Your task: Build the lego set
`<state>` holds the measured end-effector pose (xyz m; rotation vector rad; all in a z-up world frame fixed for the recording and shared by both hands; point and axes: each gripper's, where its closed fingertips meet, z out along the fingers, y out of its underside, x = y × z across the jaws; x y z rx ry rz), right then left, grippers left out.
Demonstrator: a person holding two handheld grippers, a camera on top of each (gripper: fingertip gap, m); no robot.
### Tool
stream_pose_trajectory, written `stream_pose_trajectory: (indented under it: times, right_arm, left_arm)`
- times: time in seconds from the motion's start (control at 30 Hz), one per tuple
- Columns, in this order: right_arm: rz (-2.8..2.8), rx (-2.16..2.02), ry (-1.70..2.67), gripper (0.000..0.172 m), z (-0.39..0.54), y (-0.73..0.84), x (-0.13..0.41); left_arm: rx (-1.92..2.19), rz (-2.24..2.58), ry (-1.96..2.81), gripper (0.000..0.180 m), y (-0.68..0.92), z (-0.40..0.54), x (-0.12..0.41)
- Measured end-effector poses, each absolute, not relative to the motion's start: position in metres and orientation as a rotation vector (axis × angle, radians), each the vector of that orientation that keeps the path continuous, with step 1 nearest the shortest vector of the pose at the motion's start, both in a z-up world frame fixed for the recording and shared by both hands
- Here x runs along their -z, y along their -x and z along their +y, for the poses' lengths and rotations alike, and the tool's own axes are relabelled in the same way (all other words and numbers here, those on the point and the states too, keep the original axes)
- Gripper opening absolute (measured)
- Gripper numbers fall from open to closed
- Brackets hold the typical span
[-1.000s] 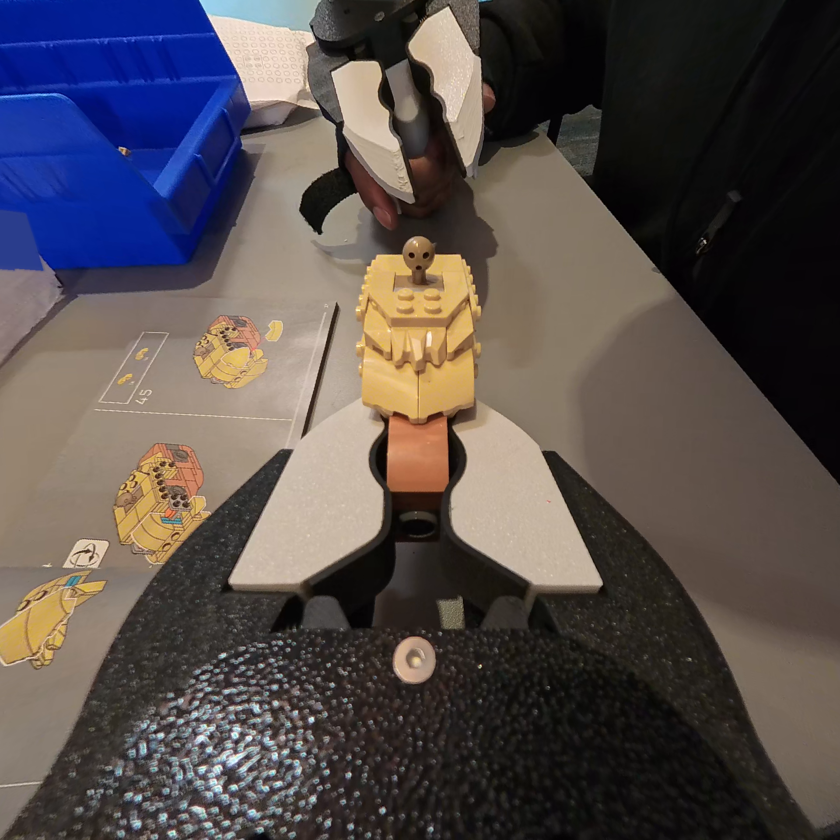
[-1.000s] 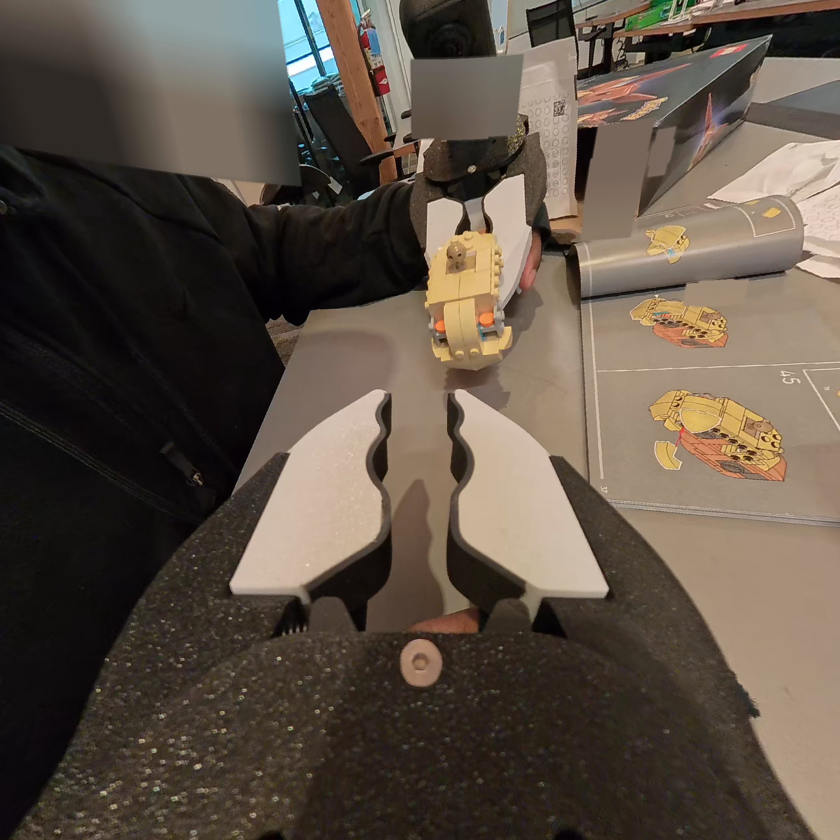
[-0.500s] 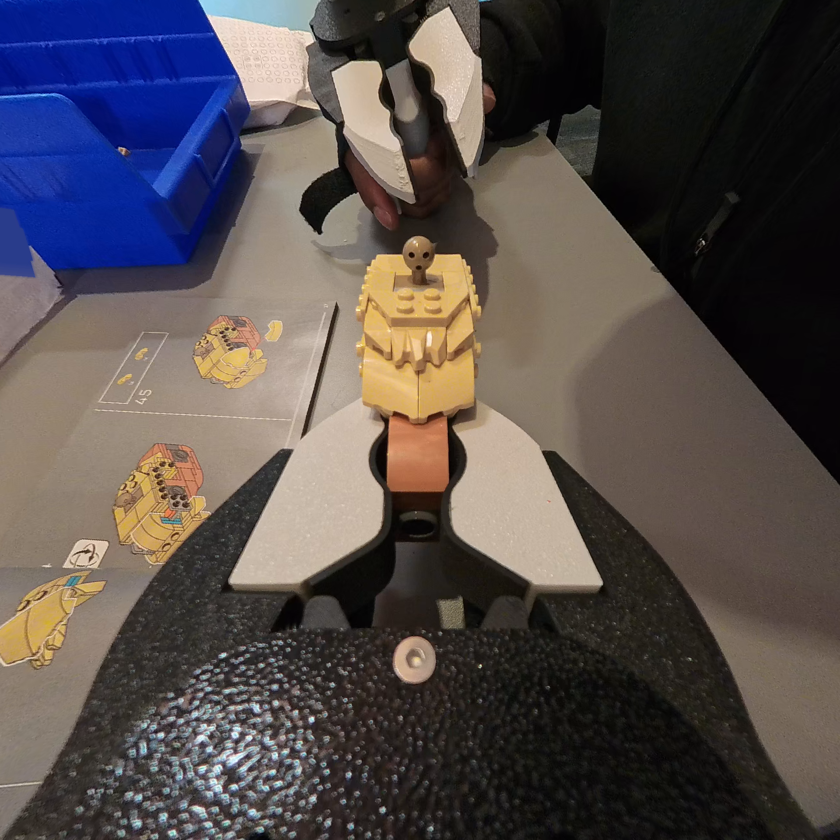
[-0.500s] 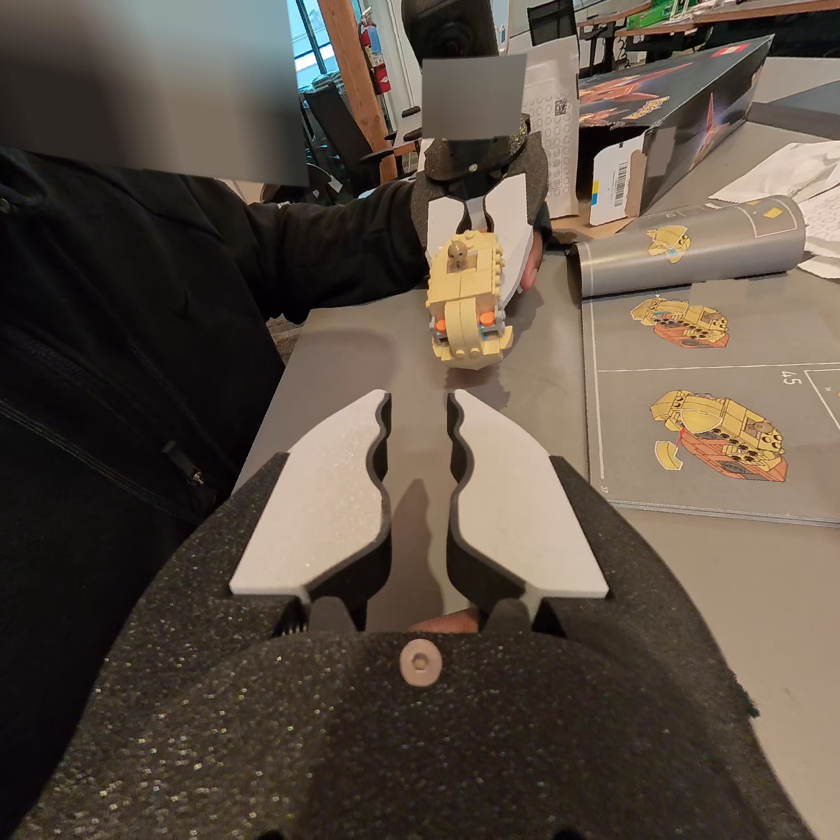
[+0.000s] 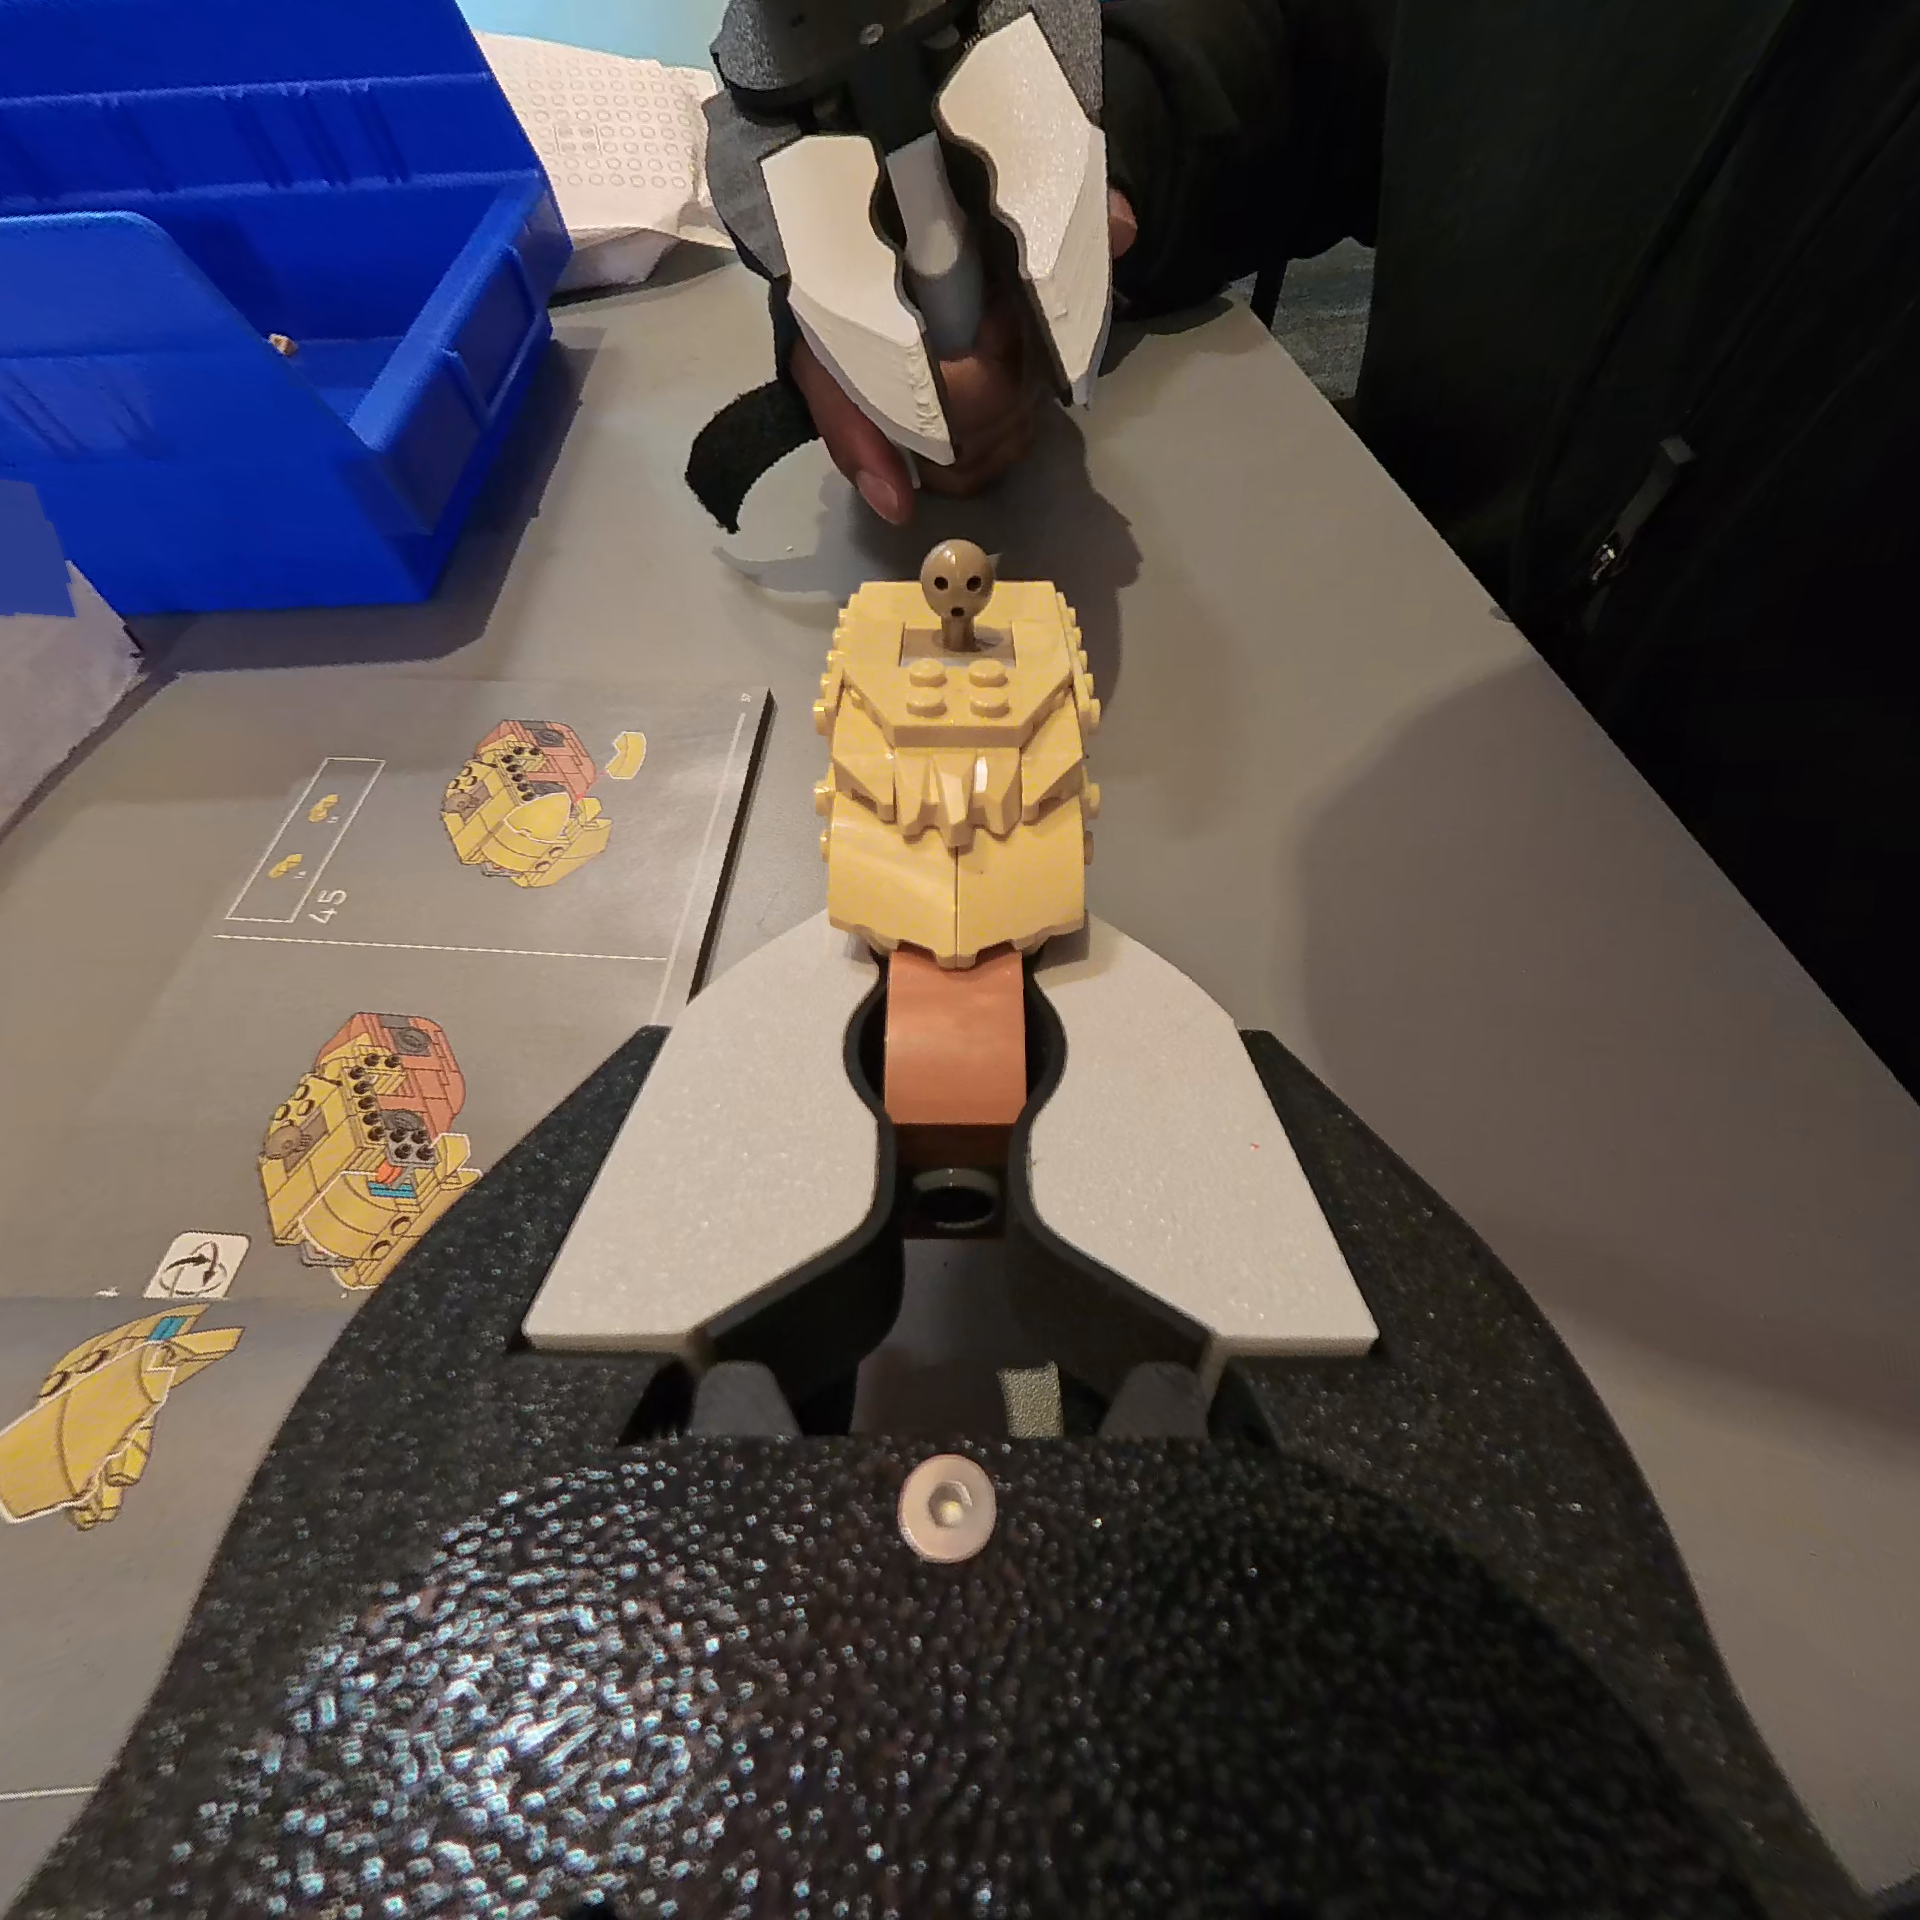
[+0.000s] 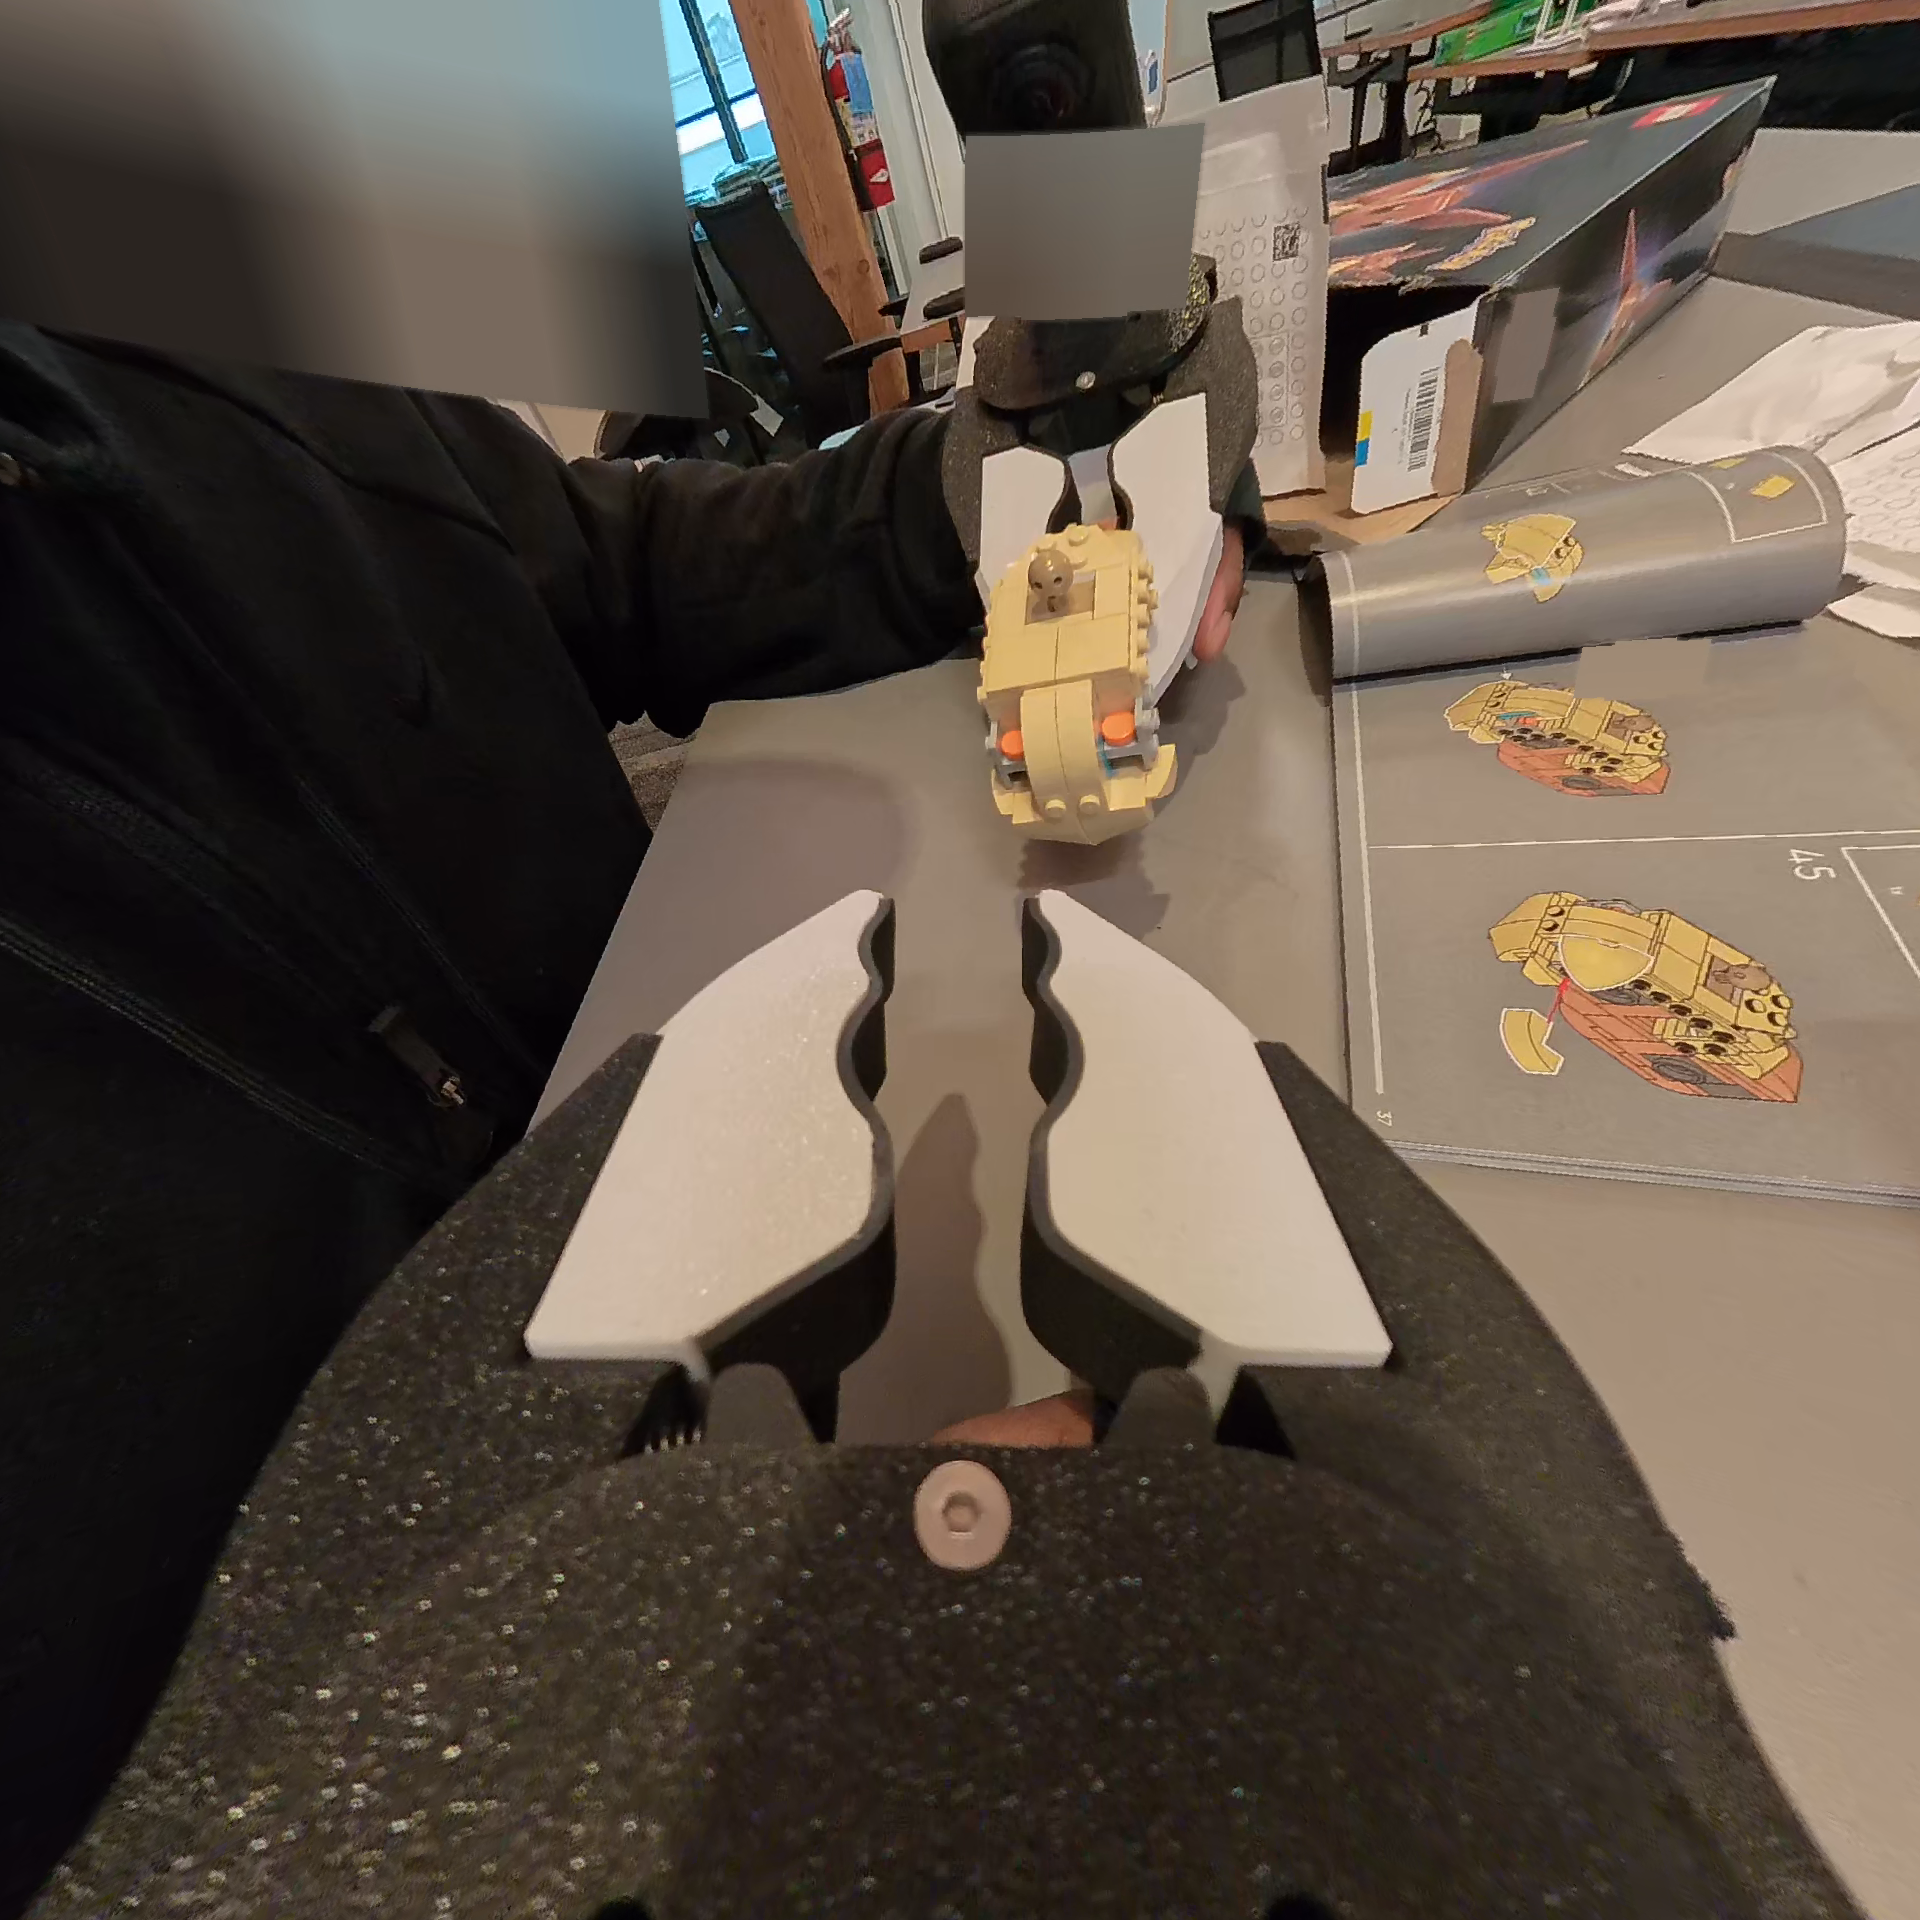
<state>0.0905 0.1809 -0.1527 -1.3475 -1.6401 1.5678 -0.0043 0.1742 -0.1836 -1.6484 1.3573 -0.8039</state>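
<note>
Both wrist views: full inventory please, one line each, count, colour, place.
brick model: 1, tan with brown rear, clamped in left jaws above table
instruction booklet: 1, grey, open on table beside model
storage bins: 2, blue, far table corner
set box: 1, dark, open, behind booklet
paper bags: white, crumpled, near box
table: 1, grey
person's jacket: black, at table edge
left gripper: jaws pressing model's brown end
right gripper: jaws apart, empty, facing model
</note>
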Motion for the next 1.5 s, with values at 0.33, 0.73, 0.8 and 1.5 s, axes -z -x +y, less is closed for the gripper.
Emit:
stream_pose_trajectory:
  times: [0.33,0.73,0.8,1.5]
  right_arm:
    - [-1.648,-1.56,1.344,0.023,0.179,-0.09,0.154]
    - [-1.521,-0.788,1.195,0.023,0.3,-0.105,0.08]
    - [-1.518,-0.459,1.199,0.023,0.373,-0.112,0.058]
    - [-2.14,-0.102,1.864,0.031,0.551,-0.094,0.226]
  left_arm:
    - [0.805,1.356,1.648,0.017,0.004,0.174,0.183]
    - [0.797,1.33,1.661,0.018,0.005,0.178,0.183]
    - [0.79,1.336,1.662,0.018,0.005,0.178,0.184]
    - [0.798,1.346,1.652,0.018,0.005,0.176,0.183]
